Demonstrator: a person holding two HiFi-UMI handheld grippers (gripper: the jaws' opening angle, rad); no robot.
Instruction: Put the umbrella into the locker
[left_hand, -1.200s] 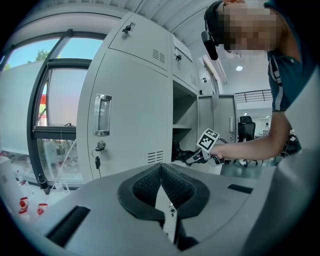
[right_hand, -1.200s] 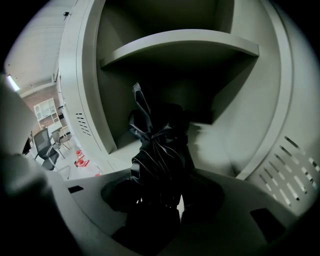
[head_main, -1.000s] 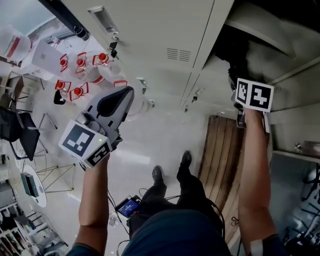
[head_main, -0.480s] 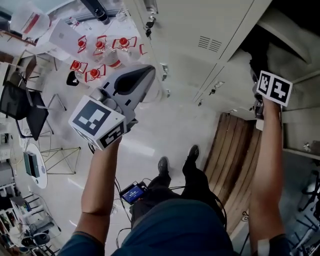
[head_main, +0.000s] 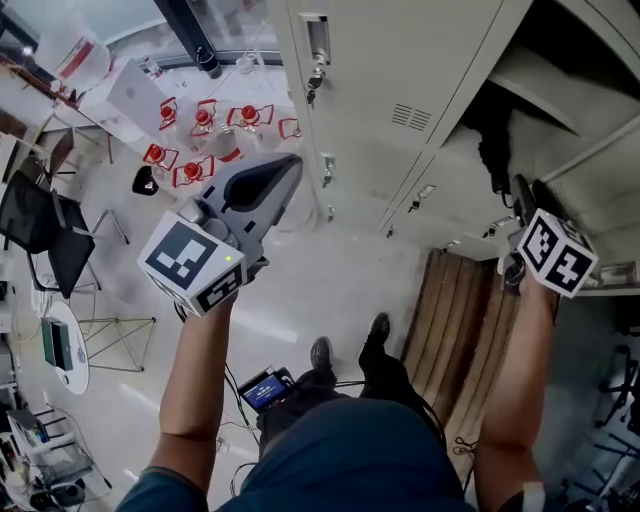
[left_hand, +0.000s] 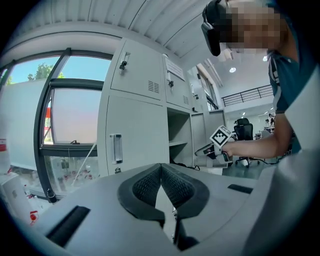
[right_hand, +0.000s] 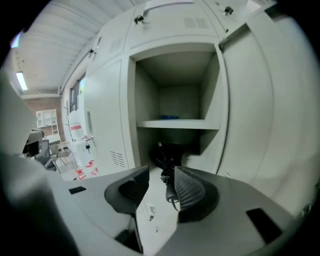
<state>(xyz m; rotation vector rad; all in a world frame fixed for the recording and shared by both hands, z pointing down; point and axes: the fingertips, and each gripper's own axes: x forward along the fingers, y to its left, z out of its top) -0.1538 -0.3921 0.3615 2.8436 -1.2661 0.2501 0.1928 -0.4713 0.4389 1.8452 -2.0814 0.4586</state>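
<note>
Head view: the pale grey metal locker (head_main: 360, 70) stands with one door swung open, and the folded black fabric umbrella (head_main: 492, 150) shows as a dark shape inside the open bay. The right gripper (head_main: 522, 195) hangs at the mouth of that bay. The left gripper (head_main: 278, 175) is held well apart from it, out in front of the closed doors.

Left gripper view: its jaws are pressed together with nothing between them, aimed at a closed locker door.

Right gripper view: the umbrella (right_hand: 164, 156) lies in the compartment beneath the shelf (right_hand: 177, 124). Its long axis runs front to back, with the rounded handle end and its strap pointing out toward the opening. The jaws stand partly apart and have just been closing. The handle end shows in the gap between them, but the pads do not press on it.

It should handle as a light thing. The furled cloth is probably soft and slippery over a stiff shaft, so the firm handle looks like the safest place to grip. The canopy would likely give and slide.
</note>
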